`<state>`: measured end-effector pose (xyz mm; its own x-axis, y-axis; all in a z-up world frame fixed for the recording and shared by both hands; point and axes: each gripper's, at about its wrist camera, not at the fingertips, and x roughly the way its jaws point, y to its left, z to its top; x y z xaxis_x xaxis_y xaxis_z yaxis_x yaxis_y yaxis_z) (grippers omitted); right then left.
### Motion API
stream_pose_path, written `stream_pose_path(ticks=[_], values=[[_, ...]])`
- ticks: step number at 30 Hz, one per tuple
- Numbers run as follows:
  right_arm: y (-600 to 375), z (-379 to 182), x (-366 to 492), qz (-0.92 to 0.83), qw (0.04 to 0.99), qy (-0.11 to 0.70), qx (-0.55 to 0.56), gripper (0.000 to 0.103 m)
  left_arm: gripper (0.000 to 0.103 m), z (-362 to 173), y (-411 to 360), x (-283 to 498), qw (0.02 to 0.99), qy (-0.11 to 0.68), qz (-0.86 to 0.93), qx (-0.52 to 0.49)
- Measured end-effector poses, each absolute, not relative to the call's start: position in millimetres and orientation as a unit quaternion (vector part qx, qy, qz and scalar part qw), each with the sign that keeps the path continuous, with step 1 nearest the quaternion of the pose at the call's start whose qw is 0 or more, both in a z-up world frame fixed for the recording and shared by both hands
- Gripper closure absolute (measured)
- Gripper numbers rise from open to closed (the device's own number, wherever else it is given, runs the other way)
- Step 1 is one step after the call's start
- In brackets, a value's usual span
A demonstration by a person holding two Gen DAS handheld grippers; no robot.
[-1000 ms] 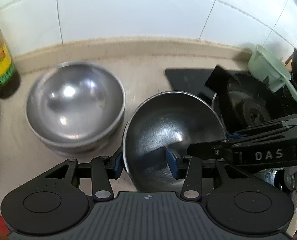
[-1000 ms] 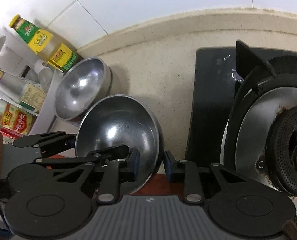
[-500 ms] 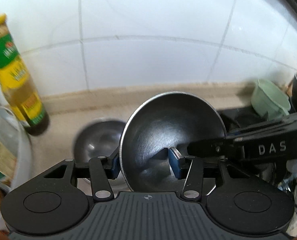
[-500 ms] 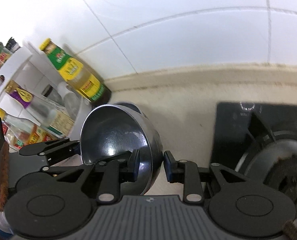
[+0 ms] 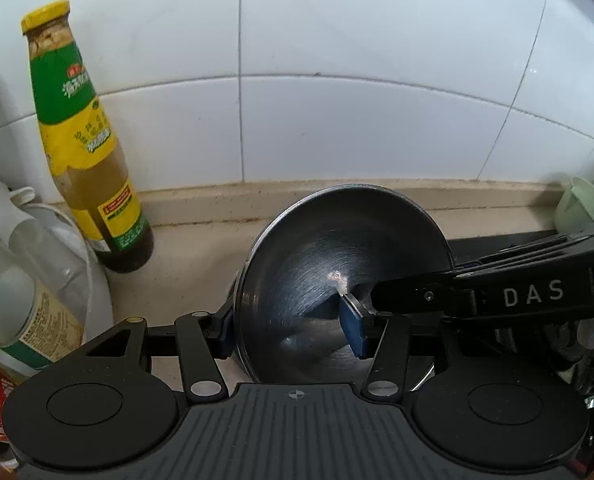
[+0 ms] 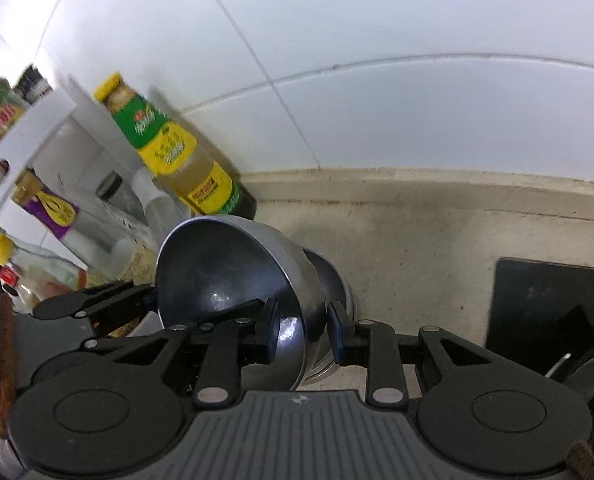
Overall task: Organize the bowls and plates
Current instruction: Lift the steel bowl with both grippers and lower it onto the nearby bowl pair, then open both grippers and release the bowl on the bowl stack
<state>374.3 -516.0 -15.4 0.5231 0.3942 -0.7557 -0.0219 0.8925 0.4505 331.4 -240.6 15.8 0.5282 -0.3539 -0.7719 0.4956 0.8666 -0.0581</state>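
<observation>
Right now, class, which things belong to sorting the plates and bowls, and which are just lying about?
Job: held steel bowl; second bowl below it; right gripper; left gripper.

Lying about: sauce bottle; stove; green cup.

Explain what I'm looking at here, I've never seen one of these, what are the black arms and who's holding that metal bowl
These are two hand-held grippers, each carried by a person, each with a fisheye camera looking out along its two fingers. One picture comes from the left gripper, the other from the right gripper.

Both reach the same steel bowl, tilted and lifted off the beige counter. The right gripper is shut on the bowl's wall, one pad inside and one outside. The left gripper straddles the opposite rim, but its jaws are opening, so it seems to be letting go.

Below the held bowl sits a second steel bowl on the counter. Nearby are a sauce bottle with a yellow cap, more bottles on a white rack, and a black stove to the right.
</observation>
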Motion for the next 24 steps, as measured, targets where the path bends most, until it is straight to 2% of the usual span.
stream_pose_path(ticks=[7,10,15,24], values=[[-509.7,-33.2,390.9,0.126,0.84,0.493,0.19,0.078,0.046,4.7,-233.3,340.7,0.863,0.438,-0.241,0.076],[-506.8,-35.4,395.8,0.113,0.85,0.484,0.175,0.076,0.04,4.8,-230.0,339.1,0.868,0.432,-0.23,0.085],[-509.3,-31.7,396.9,0.094,0.869,0.463,0.146,0.068,0.036,12.2,-222.7,335.4,0.876,0.416,-0.229,0.08],[-509.1,-37.4,393.4,0.093,0.863,0.475,0.146,0.067,0.026,26.3,-221.7,313.2,0.886,0.384,-0.239,0.097]])
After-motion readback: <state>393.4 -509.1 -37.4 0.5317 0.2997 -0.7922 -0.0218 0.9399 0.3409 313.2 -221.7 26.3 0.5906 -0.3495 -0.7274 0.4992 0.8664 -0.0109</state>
